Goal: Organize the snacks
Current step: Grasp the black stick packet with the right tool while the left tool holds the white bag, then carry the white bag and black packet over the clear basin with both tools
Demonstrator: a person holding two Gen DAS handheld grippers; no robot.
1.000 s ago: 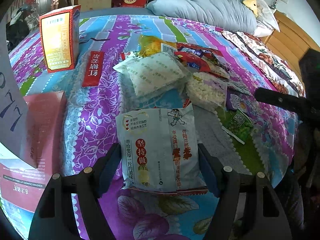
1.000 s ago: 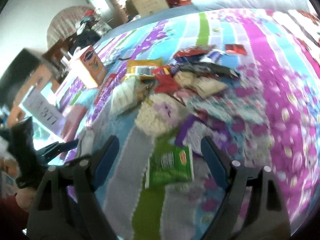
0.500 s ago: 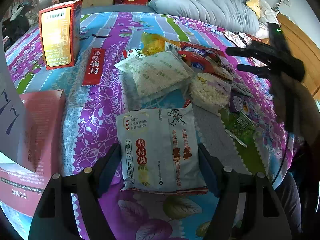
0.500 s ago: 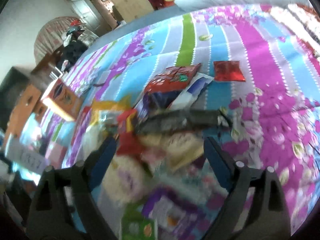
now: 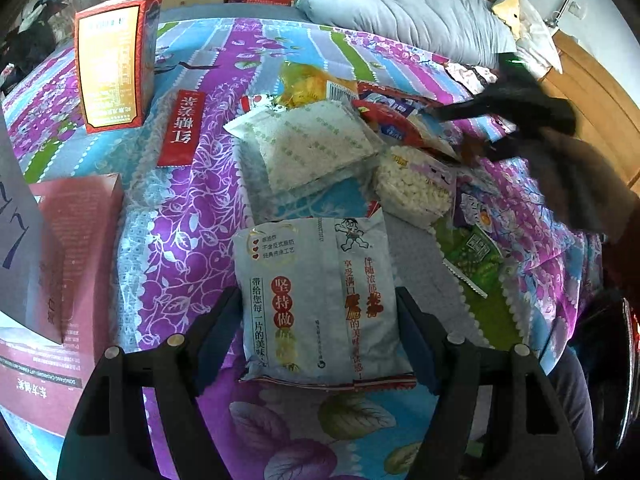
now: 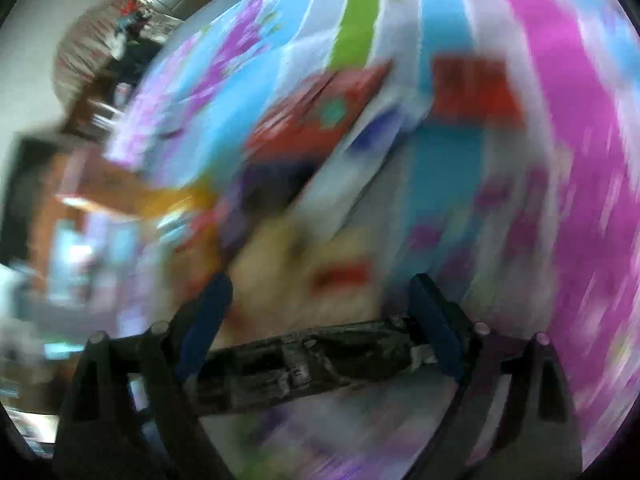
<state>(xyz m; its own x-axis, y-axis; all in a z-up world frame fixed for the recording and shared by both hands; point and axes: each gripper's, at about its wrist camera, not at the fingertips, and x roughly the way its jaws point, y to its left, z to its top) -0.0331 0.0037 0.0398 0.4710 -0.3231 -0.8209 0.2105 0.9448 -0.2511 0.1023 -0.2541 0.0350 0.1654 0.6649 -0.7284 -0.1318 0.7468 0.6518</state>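
Observation:
A pale blue-grey snack bag (image 5: 304,272) with red and black print sits between the fingers of my left gripper (image 5: 316,292), which is shut on its two sides just above the purple flowered bedspread (image 5: 188,240). In the left wrist view my right gripper (image 5: 464,132) shows as a dark blur over the snack pile at the right. Its own view is badly smeared. There the right gripper (image 6: 320,280) has its jaws wide, and a long dark packet (image 6: 312,360) lies across between them near their roots. A beige packet (image 6: 304,264) and red packets (image 6: 320,120) lie beyond it.
A red-and-yellow box (image 5: 114,64) stands at the far left, with a flat red packet (image 5: 180,128) beside it and a pink box (image 5: 72,260) nearer. The pile holds a white-green bag (image 5: 312,144), white puffs (image 5: 412,188) and a green packet (image 5: 476,256). Grey pillow (image 5: 404,12) and wooden headboard (image 5: 592,92) lie behind.
My right gripper has swung from the near green packet across the pile, and the dark packet now lies between its fingers. The left gripper keeps still with its bag.

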